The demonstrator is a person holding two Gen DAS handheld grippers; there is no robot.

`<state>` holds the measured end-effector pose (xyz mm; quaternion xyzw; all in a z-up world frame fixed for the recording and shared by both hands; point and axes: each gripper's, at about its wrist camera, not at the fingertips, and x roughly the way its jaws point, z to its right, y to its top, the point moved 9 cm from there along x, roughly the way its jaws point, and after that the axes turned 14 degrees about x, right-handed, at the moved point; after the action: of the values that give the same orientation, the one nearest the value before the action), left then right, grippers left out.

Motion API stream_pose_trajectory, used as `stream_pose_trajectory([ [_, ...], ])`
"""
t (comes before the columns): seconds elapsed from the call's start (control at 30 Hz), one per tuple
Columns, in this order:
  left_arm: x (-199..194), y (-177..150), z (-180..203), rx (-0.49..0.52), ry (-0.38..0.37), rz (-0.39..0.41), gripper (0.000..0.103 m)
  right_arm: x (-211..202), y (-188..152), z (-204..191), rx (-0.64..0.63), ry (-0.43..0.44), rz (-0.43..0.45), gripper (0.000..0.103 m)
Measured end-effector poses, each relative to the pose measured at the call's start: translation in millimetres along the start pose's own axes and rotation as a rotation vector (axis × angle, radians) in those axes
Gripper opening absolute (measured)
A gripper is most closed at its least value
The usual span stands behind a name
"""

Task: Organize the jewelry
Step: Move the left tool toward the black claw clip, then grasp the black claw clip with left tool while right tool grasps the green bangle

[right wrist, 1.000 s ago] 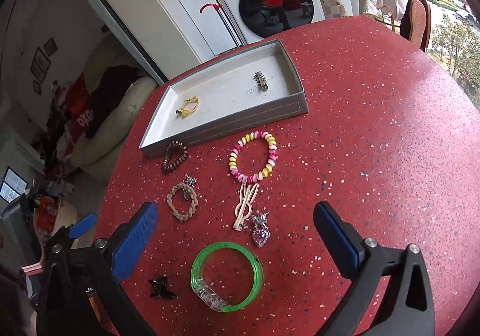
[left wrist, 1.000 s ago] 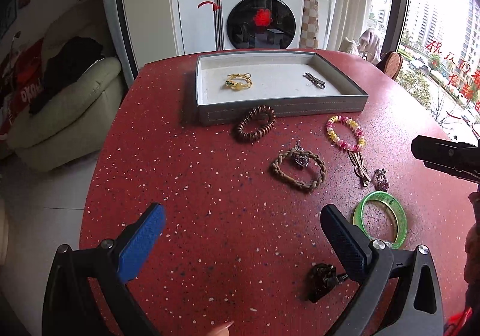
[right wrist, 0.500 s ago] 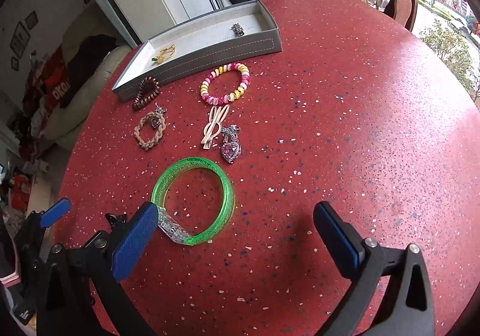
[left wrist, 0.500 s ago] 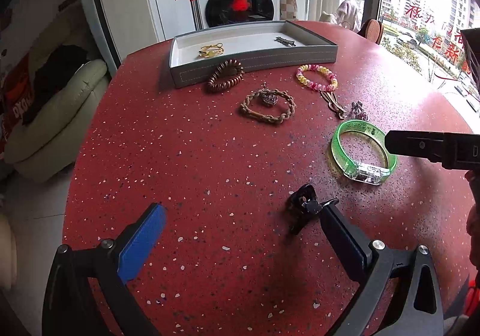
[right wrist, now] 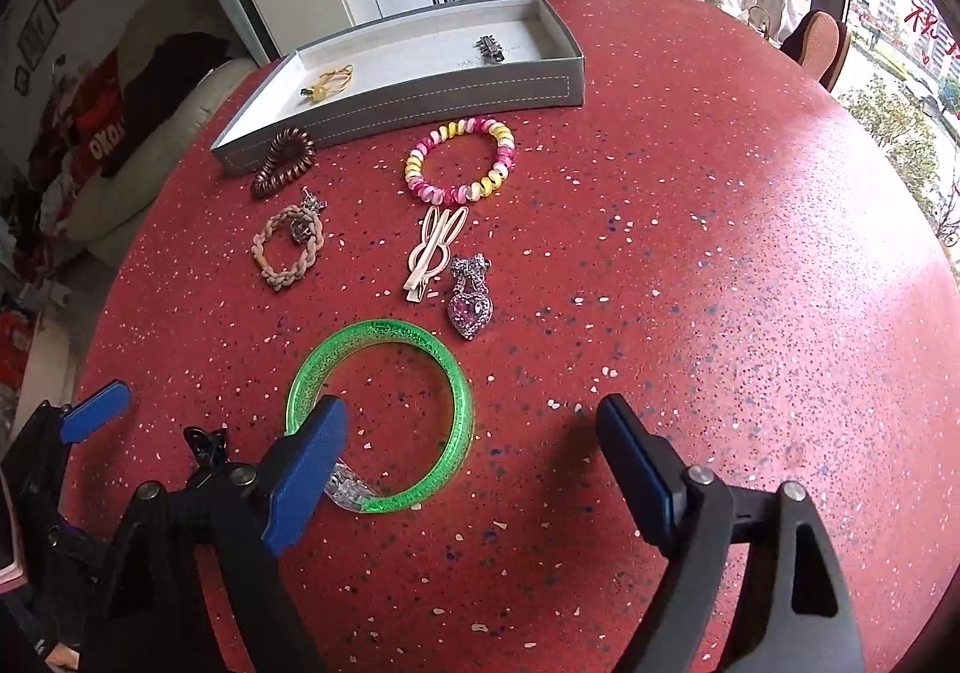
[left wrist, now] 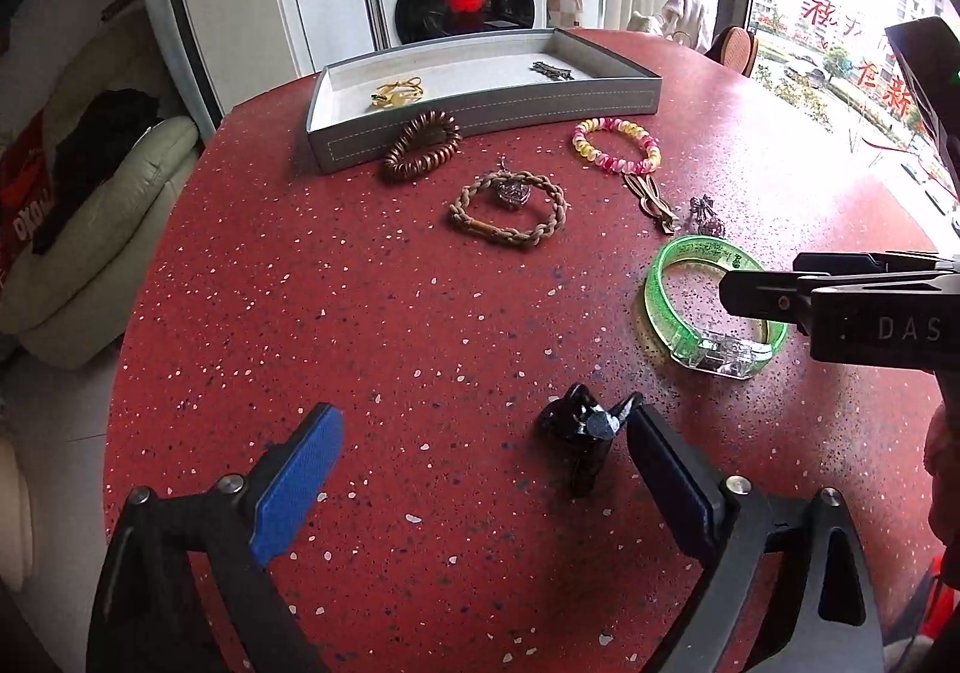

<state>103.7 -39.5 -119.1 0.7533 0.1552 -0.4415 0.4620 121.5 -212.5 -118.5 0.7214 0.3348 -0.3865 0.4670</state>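
Observation:
A green translucent bangle (right wrist: 459, 409) lies on the red table. My right gripper (right wrist: 471, 463) hangs over it with its jaws closing. The left finger sits above the bangle's left rim, the right rim lies between the jaws, and no pad presses on it. A black claw clip (left wrist: 579, 427) lies just inside the right finger of my open left gripper (left wrist: 483, 469), which grips nothing. At the back, the grey tray (left wrist: 480, 114) (right wrist: 420, 102) holds a yellow ring-shaped piece (left wrist: 396, 93) and a metal clip (left wrist: 549, 69).
Between tray and bangle lie a brown coil tie (right wrist: 285, 162), a braided bracelet with a charm (right wrist: 288, 247), a pink-yellow bead bracelet (right wrist: 459, 159), a beige rabbit clip (right wrist: 432, 253) and a pink heart brooch (right wrist: 471, 301). The table's right half (right wrist: 750, 253) is bare.
Both grippers have sunk toward the table, so the bangle and black clip sit closer to the fingers. The right jaws have narrowed around the bangle's near side.

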Motion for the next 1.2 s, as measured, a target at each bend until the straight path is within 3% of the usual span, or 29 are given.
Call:
stream_pose_trajectory([
  [0.23,4,0,8,0.025,-0.010,-0.012,0.096,1,-4,-2,-0.077,-0.072,0.022,0.071],
  [0.4,1,2,12,0.032,-0.024,0.001,0.076,0,-3,-1,-0.099,-0.100,0.036,0.056],
  [0.5,0,2,14,0.031,-0.047,0.006,0.060,-1,-2,0,-0.107,-0.106,0.040,0.042],
  [0.53,-1,3,15,0.027,-0.056,0.009,0.051,-1,-2,-1,-0.110,-0.104,0.039,0.038],
  [0.63,-1,2,16,0.023,-0.064,0.014,0.045,-2,-3,-3,-0.120,-0.097,0.041,0.029],
  [0.77,-3,1,12,-0.003,-0.075,0.020,0.045,-2,-5,-6,-0.124,-0.087,0.048,0.009],
  [1.2,-10,5,-12,-0.099,-0.100,0.037,0.043,-14,1,0,-0.037,0.012,0.051,0.008],
])
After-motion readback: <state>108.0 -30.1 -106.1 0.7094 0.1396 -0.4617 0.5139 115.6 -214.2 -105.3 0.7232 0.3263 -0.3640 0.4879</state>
